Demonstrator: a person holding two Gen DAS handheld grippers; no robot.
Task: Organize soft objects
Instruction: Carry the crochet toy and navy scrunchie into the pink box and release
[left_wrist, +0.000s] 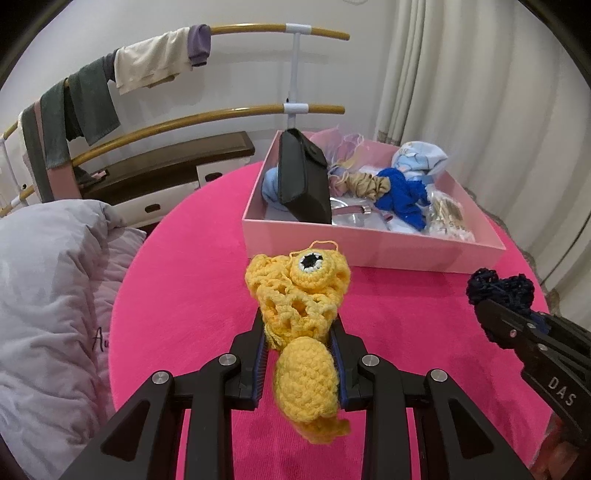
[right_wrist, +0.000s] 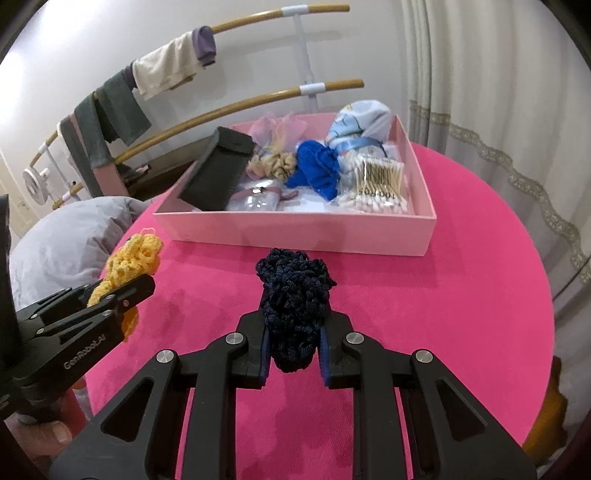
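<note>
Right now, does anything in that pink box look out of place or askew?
Yes. The black pouch stands tilted against the left wall of the pink box, rising above its rim, while the rest lies low. A cotton swab pack sits among the soft things.
</note>
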